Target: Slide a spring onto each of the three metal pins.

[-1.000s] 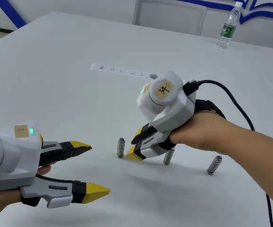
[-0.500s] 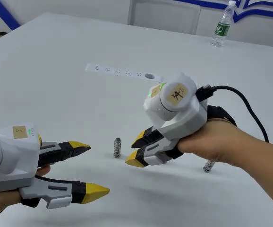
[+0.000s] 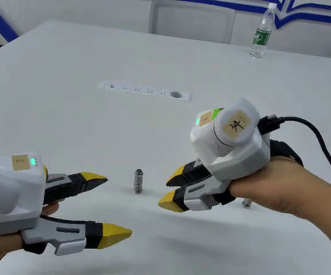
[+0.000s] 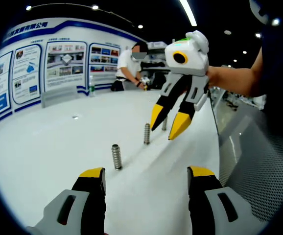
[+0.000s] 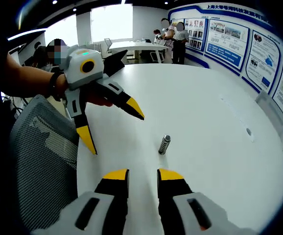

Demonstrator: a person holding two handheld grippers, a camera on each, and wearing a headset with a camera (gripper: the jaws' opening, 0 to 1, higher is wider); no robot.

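One spring (image 3: 138,181) stands upright on its pin on the white table (image 3: 68,114), and it is also in the right gripper view (image 5: 165,144). A second spring (image 3: 246,203) peeks out from behind the right hand. In the left gripper view two springs (image 4: 115,156) (image 4: 147,133) stand in a row, and a third is partly hidden behind the right gripper (image 4: 168,126). My right gripper (image 3: 170,191) hovers just right of the first spring, open and holding nothing. At the lower left my left gripper (image 3: 111,206) is wide open and holds nothing; it faces the springs (image 5: 114,131).
A white power strip (image 3: 142,90) lies further back on the table. A water bottle (image 3: 261,28) stands at the far edge. A black cable (image 3: 303,123) trails from the right gripper. A mesh chair back (image 5: 38,142) and people in the room show in the gripper views.
My right gripper has lifted away from the middle spring and come towards me, with its jaws a little wider. The left gripper has stayed put. The head camera has shifted.
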